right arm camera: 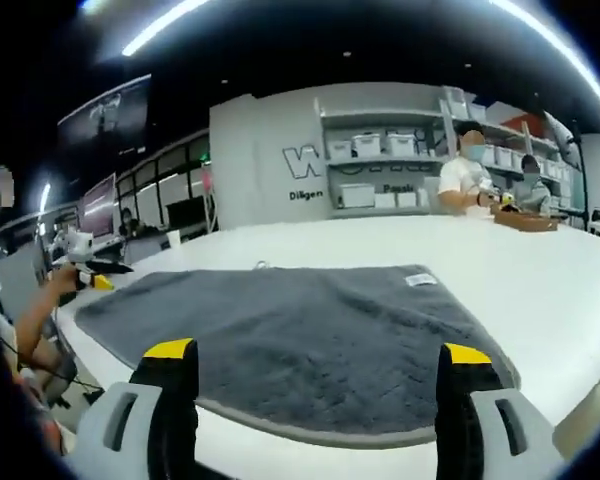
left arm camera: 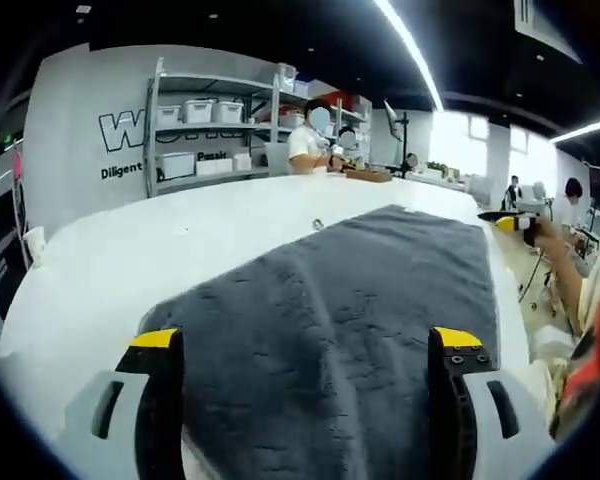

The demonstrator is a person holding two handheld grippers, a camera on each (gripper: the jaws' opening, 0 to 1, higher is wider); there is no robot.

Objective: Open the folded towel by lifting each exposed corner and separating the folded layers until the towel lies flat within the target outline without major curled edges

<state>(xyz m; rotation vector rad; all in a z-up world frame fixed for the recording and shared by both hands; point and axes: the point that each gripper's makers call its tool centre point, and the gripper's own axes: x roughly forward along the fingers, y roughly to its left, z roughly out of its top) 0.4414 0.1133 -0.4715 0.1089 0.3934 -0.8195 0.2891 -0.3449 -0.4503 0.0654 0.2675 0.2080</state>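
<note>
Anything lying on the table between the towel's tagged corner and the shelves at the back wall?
In the right gripper view, bare white table runs from the grey towel and its tag toward the shelves; a person stands at the table's far edge.

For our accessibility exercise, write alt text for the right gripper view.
A dark grey towel lies spread on a white table, between the right claw's open yellow-tipped jaws. Behind stand shelves of white bins and a seated person.

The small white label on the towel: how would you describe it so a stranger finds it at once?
Start at the big white table and find the dark grey terry towel spread on it. At the towel's far corner, on the shelf side, sits a small white sewn label, the sole pale patch on the grey.
</note>
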